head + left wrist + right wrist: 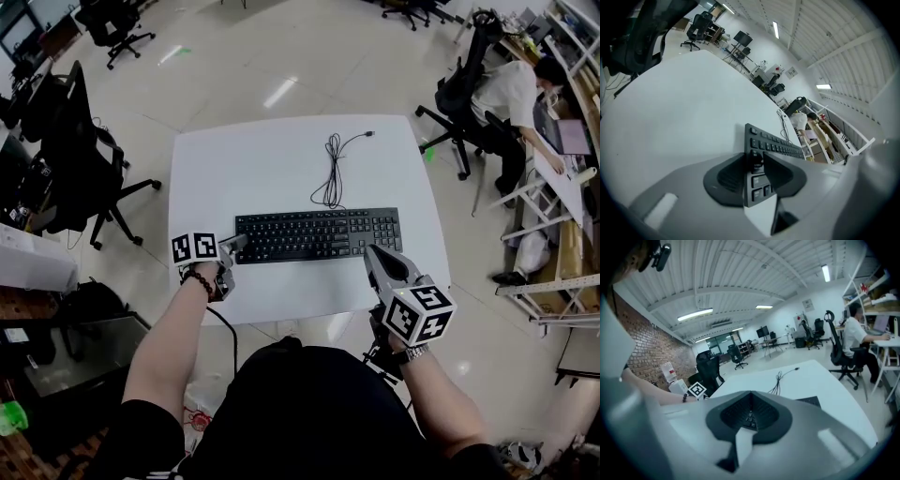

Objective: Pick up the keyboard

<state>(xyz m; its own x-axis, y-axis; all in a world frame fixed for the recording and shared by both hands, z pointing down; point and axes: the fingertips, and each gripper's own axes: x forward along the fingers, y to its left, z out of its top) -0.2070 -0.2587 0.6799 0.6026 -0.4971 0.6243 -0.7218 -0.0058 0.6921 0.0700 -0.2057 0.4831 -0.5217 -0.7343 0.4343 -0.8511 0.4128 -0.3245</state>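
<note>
A black keyboard (319,234) lies flat in the middle of the white table (244,169), and its cable (330,169) is coiled behind it. My left gripper (236,246) is down at the keyboard's left end. In the left gripper view its jaws (757,157) stand open, with that end of the keyboard (776,145) in the gap between them. My right gripper (373,251) hovers over the keyboard's front right corner. The right gripper view shows its jaws (750,408) shut with nothing held, and a corner of the keyboard (809,401) shows past them.
The table's front edge (300,314) runs just behind both grippers. Black office chairs (80,159) stand on the floor to the left. A seated person (511,94) works at a desk on the right, next to a white rack (553,216).
</note>
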